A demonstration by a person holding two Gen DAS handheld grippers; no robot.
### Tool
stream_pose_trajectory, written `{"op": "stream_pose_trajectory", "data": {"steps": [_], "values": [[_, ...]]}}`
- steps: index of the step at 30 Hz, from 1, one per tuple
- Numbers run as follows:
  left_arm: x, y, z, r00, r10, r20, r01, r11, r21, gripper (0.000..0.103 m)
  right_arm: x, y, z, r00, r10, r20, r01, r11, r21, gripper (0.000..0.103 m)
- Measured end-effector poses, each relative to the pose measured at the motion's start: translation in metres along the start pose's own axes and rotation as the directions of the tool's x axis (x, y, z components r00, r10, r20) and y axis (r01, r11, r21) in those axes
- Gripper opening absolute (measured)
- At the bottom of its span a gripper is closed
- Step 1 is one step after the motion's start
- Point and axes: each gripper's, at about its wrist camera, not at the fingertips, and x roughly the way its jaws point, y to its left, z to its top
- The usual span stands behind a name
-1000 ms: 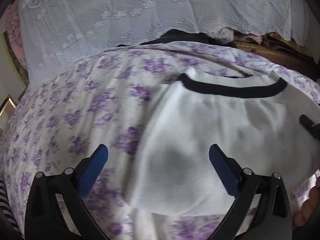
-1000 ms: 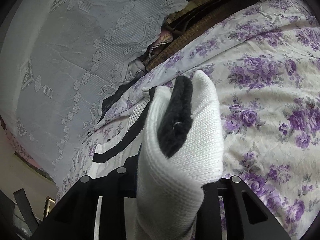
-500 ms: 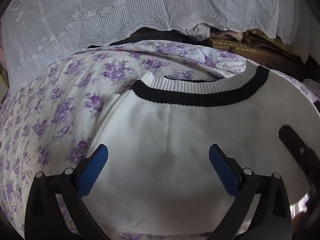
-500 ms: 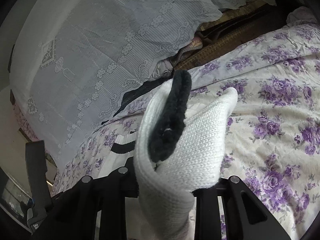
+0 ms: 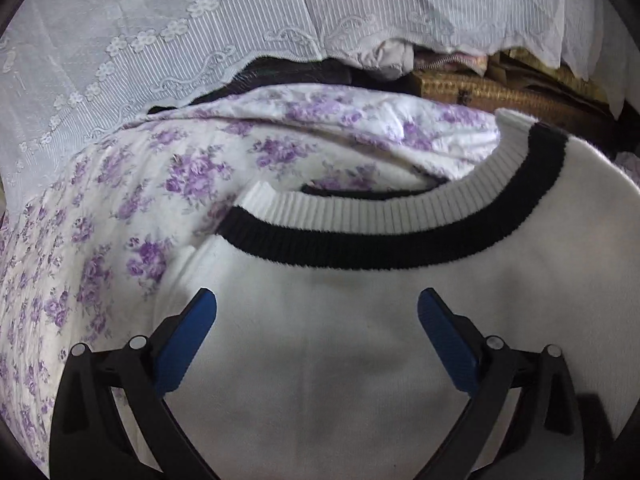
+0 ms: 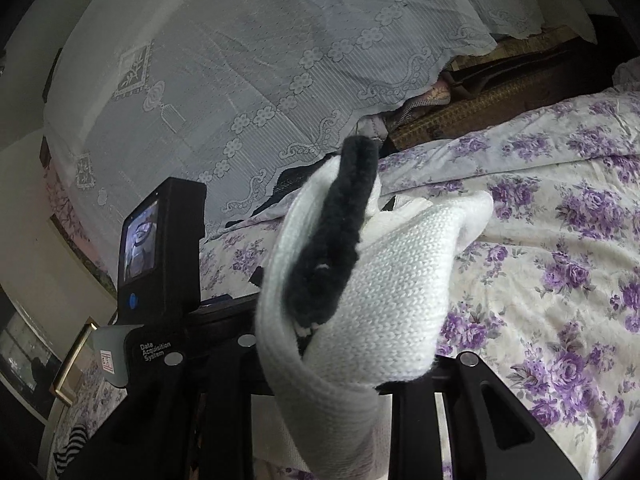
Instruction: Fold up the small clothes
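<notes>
A small white knit sweater (image 5: 360, 332) with a black-and-white ribbed collar (image 5: 384, 240) lies on the floral bed. My left gripper (image 5: 316, 320) is open, its blue pads (image 5: 188, 340) spread over the sweater's body, holding nothing. My right gripper (image 6: 340, 344) is shut on a bunched corner of the sweater (image 6: 384, 280), with black trim (image 6: 340, 232) folded between the white knit; its fingertips are hidden by the cloth. The left gripper's camera unit (image 6: 160, 248) shows at the left of the right wrist view.
The bedspread (image 5: 120, 220) is white with purple flowers. A white lace cover (image 5: 180, 40) hangs over things at the back, with woven baskets (image 5: 500, 92) beneath it. A striped cloth (image 6: 70, 448) lies at the lower left in the right wrist view.
My left gripper has moved right and forward over the sweater, bringing the collar nearer. My right gripper, still holding the corner, has swung toward the left gripper, whose camera unit has come into view.
</notes>
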Motion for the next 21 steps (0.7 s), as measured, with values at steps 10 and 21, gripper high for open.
{"op": "stream_pose_trajectory", "data": {"steps": [10, 21], "values": [[-0.013, 0.037, 0.003, 0.998, 0.026, 0.063, -0.025, 0.999, -0.024, 0.099, 0.005, 0.043, -0.002, 1.0, -0.002, 0.002, 0.002, 0.994, -0.107, 0.027], [-0.003, 0.133, -0.005, 0.997, 0.074, 0.038, -0.067, 0.983, -0.169, 0.099, 0.046, 0.12, -0.023, 0.998, 0.013, -0.059, -0.025, 0.977, -0.213, 0.027]]}}
